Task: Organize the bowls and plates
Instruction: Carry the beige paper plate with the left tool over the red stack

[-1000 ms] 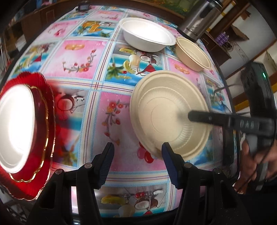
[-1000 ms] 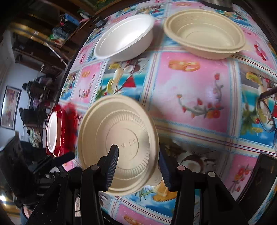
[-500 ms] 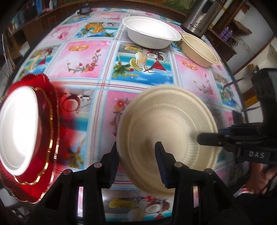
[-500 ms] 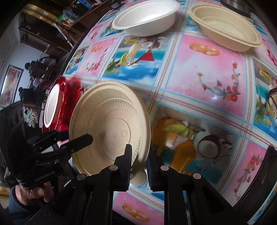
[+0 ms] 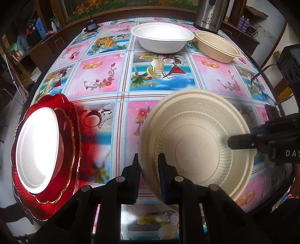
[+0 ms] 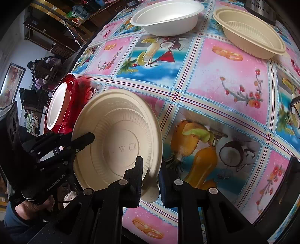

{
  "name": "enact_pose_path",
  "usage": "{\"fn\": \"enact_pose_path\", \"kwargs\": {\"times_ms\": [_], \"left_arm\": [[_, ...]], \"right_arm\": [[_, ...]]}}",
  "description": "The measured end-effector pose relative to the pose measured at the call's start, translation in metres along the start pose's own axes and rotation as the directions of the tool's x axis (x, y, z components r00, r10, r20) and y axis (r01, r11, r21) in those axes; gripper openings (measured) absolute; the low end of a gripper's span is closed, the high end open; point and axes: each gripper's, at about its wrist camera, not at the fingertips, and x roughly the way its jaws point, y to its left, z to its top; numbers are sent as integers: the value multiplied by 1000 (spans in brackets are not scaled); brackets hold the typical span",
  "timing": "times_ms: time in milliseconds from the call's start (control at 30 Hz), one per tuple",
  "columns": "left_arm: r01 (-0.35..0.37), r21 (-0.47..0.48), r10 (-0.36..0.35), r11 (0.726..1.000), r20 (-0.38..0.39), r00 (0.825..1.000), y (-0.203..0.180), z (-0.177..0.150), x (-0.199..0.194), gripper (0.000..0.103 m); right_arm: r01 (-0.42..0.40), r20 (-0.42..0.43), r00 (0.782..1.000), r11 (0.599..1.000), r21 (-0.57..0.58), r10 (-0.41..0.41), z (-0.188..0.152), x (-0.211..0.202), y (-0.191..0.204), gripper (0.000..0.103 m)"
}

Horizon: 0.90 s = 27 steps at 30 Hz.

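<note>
A cream ribbed bowl is held tilted above the table, its inside facing the left wrist camera. My left gripper is shut on its near rim. My right gripper is shut on the opposite rim of the same bowl. The right gripper also shows in the left wrist view, and the left gripper shows in the right wrist view. A red scalloped plate with a white plate on it lies at the left table edge. A white bowl and a second cream bowl stand at the far side.
The table has a bright pink and blue patterned cloth. A steel canister stands behind the far bowls. A small black device sits at the far left edge. Shelves and furniture surround the table.
My left gripper has closed on the cream bowl's rim. The right gripper has closed on the other rim. The bowl has come up off the table and tilted toward the left camera.
</note>
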Motion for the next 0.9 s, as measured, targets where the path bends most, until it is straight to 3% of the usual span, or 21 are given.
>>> {"fn": "enact_pose_path", "kwargs": {"times_ms": [267, 700, 900], "left_arm": [[-20, 18, 20, 1000, 10, 1000, -4, -1, 0, 17], [-47, 57, 45, 997, 39, 998, -11, -1, -2, 18], [-79, 76, 74, 994, 71, 995, -15, 0, -6, 18]], "right_arm": [[4, 12, 1000, 1000, -8, -3, -3, -2, 0, 17], [121, 59, 992, 987, -105, -115, -4, -1, 13, 20], [137, 87, 988, 983, -125, -127, -6, -2, 13, 20]]}}
